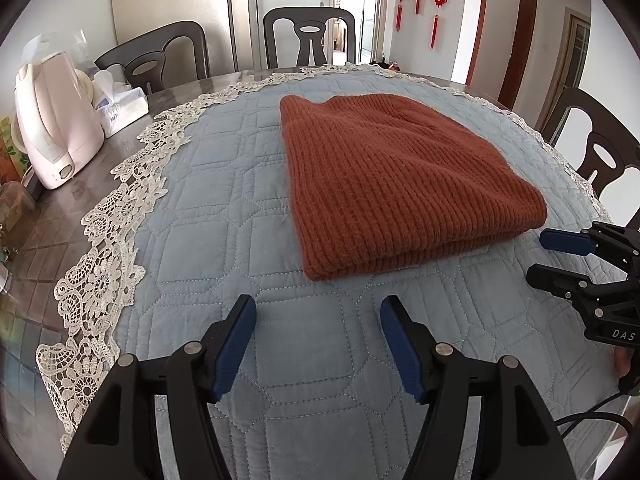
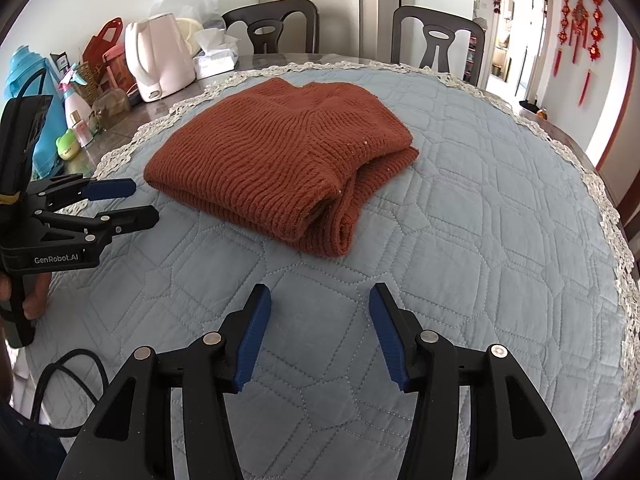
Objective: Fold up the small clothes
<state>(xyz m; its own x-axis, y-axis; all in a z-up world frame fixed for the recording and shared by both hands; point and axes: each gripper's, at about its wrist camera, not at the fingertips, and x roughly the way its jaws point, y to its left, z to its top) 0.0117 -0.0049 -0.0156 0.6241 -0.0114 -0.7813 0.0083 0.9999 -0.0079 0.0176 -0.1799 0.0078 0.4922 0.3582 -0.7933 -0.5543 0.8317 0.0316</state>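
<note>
A rust-brown knitted sweater (image 1: 396,184) lies folded into a thick rectangle on the blue quilted cloth (image 1: 224,208); it also shows in the right wrist view (image 2: 280,160). My left gripper (image 1: 318,308) is open and empty, hovering just short of the sweater's near edge; it shows from the side in the right wrist view (image 2: 140,200). My right gripper (image 2: 318,298) is open and empty, a little back from the sweater's folded corner; it shows at the right edge of the left wrist view (image 1: 540,254).
The quilted cloth (image 2: 480,200) has a lace border and covers a round table. A pink kettle (image 1: 56,120), tissue box (image 1: 120,104) and bottles (image 2: 76,120) crowd the table's left side. Dark chairs (image 1: 310,36) stand around. A cable (image 2: 52,392) trails at the near left.
</note>
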